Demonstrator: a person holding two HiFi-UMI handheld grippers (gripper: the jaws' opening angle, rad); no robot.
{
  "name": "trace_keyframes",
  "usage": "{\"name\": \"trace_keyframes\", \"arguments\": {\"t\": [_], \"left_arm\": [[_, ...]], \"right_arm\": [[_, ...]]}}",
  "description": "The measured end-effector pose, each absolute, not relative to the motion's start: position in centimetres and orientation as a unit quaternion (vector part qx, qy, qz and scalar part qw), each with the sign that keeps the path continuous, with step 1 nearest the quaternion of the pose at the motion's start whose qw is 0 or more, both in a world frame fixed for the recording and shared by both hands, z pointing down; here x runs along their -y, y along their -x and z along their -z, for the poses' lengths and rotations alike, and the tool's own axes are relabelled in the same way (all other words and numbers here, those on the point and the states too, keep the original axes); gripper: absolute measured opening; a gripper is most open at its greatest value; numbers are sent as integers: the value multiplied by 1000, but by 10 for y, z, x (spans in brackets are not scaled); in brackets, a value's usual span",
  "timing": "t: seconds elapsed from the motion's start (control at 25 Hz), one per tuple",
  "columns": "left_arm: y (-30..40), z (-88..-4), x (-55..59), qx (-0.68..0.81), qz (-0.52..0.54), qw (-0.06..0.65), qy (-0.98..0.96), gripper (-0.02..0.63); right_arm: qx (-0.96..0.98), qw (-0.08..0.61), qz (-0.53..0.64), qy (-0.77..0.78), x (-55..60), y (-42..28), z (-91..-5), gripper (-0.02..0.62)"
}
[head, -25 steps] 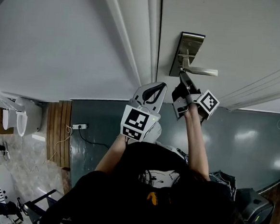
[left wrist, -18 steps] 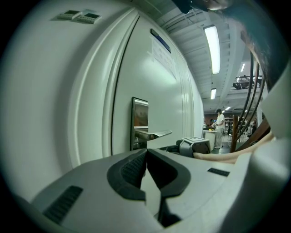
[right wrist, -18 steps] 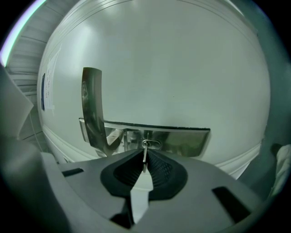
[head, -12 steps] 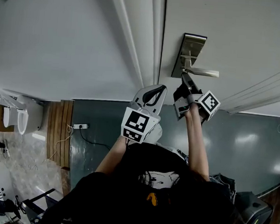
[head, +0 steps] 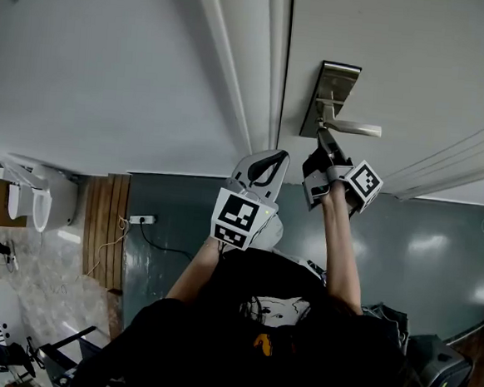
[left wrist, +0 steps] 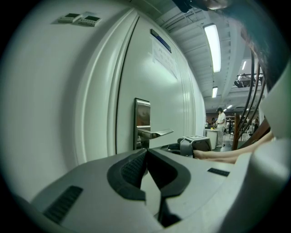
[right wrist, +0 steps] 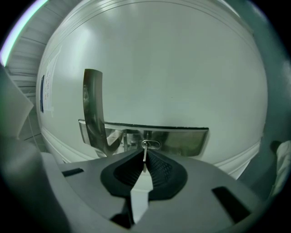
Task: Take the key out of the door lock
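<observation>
A white door carries a steel lock plate with a lever handle. My right gripper reaches up to the plate just below the handle. In the right gripper view a thin silver key stands on edge between the dark pads, and its tip sits in the oval keyhole. The right gripper is shut on the key. My left gripper hangs back to the left of the door edge, shut and holding nothing; its pads meet in the left gripper view.
The door frame and a plain white wall lie left of the lock. Below is a grey floor with a power strip. A person stands far off down the hall.
The head view has drifted a little, so the lock sits slightly lower and further right. Both grippers hold their places, the right one still at the keyhole.
</observation>
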State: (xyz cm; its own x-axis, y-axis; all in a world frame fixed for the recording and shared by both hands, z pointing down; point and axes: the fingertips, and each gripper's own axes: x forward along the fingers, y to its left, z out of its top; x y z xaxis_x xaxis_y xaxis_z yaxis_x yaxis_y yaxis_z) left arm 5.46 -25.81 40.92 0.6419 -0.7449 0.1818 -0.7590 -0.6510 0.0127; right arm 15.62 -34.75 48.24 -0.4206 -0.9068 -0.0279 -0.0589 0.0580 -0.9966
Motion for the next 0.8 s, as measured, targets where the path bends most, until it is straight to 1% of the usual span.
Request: {"name": "trace_keyframes", "arguments": {"t": [0.48,0.8], "left_arm": [[-58,-416,258,405,-81,48,-910,9],[-55,-413,249,405,-78,46,-910,9]], "right_arm": [[-624,372,565,391,335,-158,-487,21],[-642,350,551,403,317,-158,-486,20]]}}
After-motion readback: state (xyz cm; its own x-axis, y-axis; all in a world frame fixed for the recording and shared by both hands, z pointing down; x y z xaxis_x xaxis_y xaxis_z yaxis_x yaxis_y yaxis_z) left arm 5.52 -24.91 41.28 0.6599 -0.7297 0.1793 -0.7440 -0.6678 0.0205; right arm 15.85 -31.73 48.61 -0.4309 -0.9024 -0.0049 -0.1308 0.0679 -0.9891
